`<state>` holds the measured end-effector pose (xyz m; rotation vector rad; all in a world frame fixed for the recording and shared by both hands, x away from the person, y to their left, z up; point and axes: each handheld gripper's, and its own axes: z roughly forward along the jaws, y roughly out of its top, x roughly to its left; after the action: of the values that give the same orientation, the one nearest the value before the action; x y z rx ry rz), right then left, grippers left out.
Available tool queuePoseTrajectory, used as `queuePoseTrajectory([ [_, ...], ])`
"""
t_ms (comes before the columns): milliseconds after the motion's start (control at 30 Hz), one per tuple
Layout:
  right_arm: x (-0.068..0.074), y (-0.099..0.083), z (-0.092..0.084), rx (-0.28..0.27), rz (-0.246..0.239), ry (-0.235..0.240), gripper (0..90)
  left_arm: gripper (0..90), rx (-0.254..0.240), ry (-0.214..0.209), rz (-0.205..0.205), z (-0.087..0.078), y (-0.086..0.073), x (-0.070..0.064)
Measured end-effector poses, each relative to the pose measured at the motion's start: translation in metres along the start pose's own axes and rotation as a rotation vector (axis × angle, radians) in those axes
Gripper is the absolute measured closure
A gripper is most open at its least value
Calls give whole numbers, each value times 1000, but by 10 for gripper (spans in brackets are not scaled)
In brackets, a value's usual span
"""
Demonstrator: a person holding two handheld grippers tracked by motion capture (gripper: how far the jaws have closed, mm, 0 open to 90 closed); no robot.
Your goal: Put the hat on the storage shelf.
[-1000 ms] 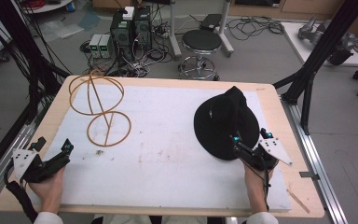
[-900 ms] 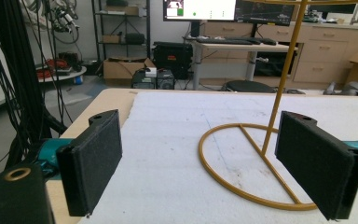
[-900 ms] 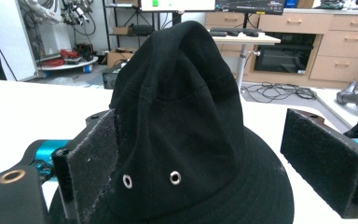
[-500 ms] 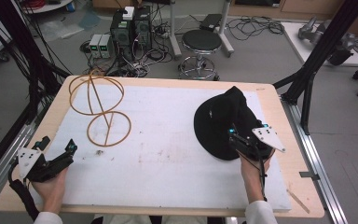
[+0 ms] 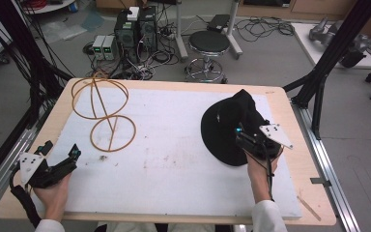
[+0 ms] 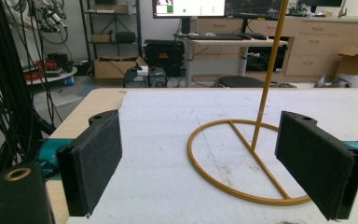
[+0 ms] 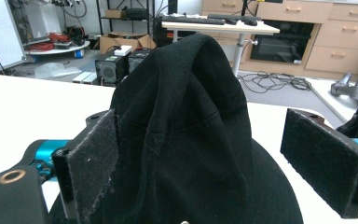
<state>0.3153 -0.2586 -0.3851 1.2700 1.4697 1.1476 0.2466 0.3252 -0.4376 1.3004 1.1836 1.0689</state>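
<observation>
The black hat [image 5: 232,128] lies on the white mat [image 5: 174,159] at the right side of the counter [image 5: 290,111], its crown slumped and pointing away from the person. In the right gripper view the crown [image 7: 191,93] rises between the 2 jaws, which stand wide apart, the left pad close against the cloth and the right pad clear of it. From above, the right gripper [image 5: 246,140] sits over the near brim. The step in hand looks like the approach for a grasp on the hat: nothing is pinched yet. The next move would call for easing forward and down so both pads bracket a fold of crown or brim, then closing; soft cloth may slip out if too little is taken.

The left gripper [image 5: 60,159] waits at the near left corner, jaws apart and holding nothing, aimed at the gold wire stand [image 6: 251,149], which stands well apart from the hat.
</observation>
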Motion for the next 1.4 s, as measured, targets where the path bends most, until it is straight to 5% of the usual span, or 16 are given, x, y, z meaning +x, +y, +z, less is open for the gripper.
queuePoseTrajectory([
  [200,1,4,5,-2,24,-9,111,150,3,-4,2,1,0,-2],
  [567,5,9,23,55,-27,-3,111,150,12,-1,-1,2,-1,0],
  [1400,9,0,46,136,27,-15,111,150,17,11,-8,4,-1,2],
])
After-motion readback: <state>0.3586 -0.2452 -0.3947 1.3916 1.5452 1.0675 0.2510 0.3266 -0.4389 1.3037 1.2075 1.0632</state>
